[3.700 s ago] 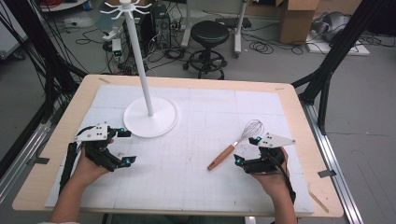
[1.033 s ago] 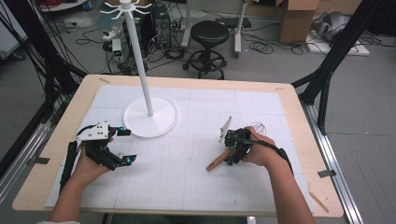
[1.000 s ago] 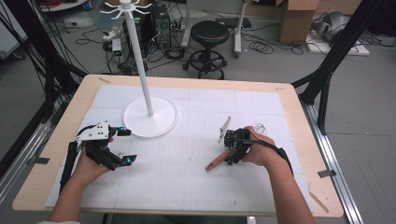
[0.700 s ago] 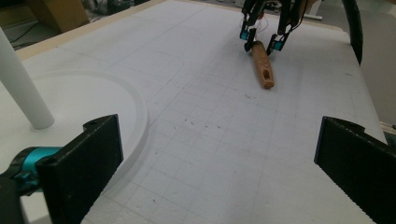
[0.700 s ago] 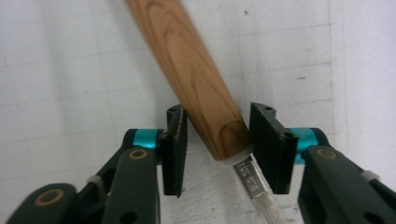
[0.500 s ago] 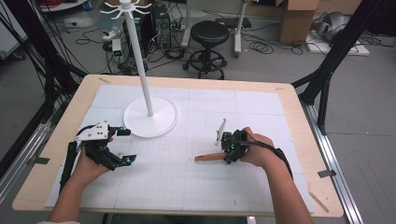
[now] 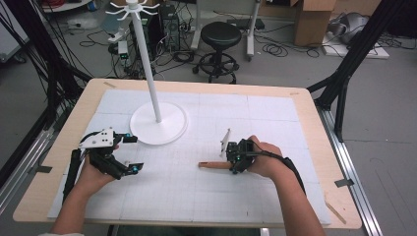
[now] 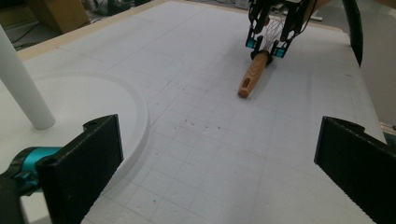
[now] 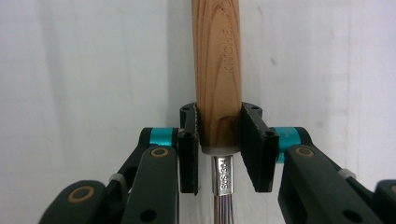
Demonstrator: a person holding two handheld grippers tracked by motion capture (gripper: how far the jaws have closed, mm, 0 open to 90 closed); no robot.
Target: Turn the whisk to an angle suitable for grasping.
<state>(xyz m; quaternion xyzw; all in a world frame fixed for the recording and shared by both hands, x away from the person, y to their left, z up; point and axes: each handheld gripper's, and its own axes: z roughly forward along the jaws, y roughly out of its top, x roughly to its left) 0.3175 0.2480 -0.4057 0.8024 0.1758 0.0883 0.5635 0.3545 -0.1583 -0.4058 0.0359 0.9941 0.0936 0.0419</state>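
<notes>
The wide wooden table (image 7: 314, 147), overlaid with a matte white gridded mat (image 7: 206, 196), gives me a flat, slightly scuffed surface. On it, far to my left, stands the white rack (image 7: 156, 78): a smooth round base plate, a slim straight pole, small hooked arms at the top. If this whisk is headed for one of those hooks, I judge the pole the main hazard, since a careless swing of the long handle could knock it and rock the base.

My left gripper (image 7: 123, 153) rests near that base, its black ribbed jaws spread wide with nothing between them.

My right gripper (image 9: 219, 140) has just been closing, and its jaws are now clamped on the whisk (image 9: 217, 65), right at the foot of the wooden handle where the grain meets a thin metal collar and the steel wires begin. The handle is a round, smooth, varnished stick with lettering along it, and it points out over the mat towards my left hand, low over the surface or just touching it.

The grip sits at one end of a rounded, slick piece, so I expect the handle could pivot or droop between the pads as I lift. Squeezing off-centre could also roll it out sideways.
</notes>
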